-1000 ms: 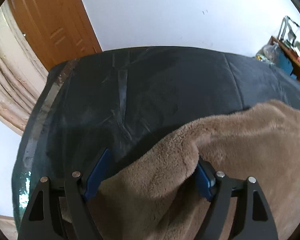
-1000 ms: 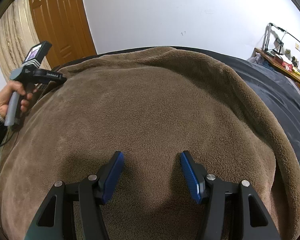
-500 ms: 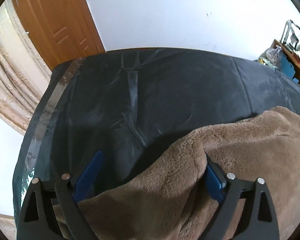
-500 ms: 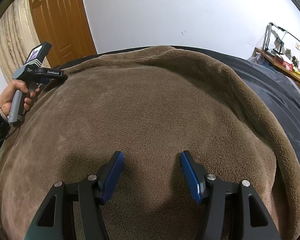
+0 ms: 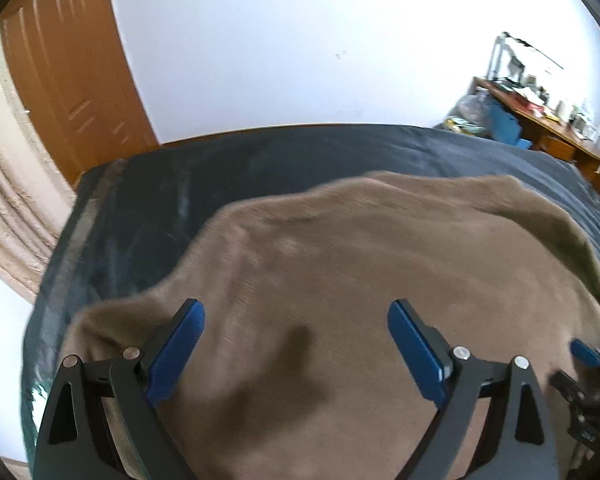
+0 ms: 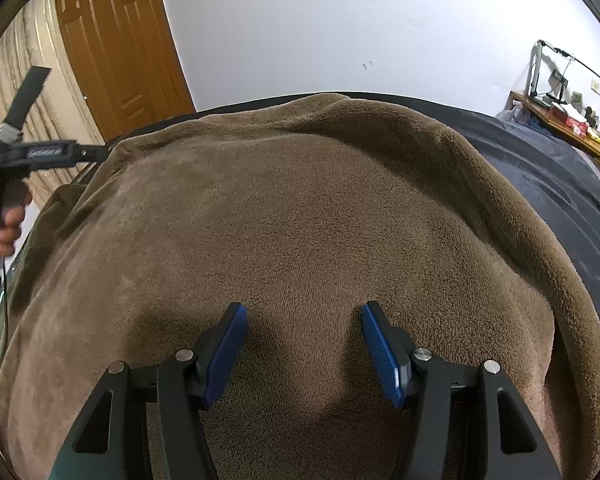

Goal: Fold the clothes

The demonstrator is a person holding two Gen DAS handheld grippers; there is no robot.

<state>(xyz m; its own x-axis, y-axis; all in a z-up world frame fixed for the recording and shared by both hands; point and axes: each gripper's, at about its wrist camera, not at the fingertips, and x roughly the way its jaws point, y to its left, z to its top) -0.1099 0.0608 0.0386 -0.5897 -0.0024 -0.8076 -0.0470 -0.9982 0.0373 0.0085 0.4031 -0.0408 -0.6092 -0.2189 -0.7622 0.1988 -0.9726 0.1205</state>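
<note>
Left gripper (image 5: 296, 322) spread wide, empty, hovering over the brown fleece (image 5: 380, 280) that lies across the dark bed (image 5: 148, 200) — right gripper (image 6: 303, 328) gaping too, nothing between its blue pads (image 6: 374, 336), fleece just beneath.

A brown fleece garment (image 6: 300, 216) lies spread, rumpled, across the dark bed cover (image 6: 560, 184).

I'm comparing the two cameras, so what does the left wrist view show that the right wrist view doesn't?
Left wrist only: the bed's bare left side beside the blanket, and the right tool's blurred tip at the lower right edge. Right wrist only: the person's hand holding the left tool at far left. Both: the brown blanket on the dark bed, the door, the white wall, the desk, and open tool fingers.
</note>
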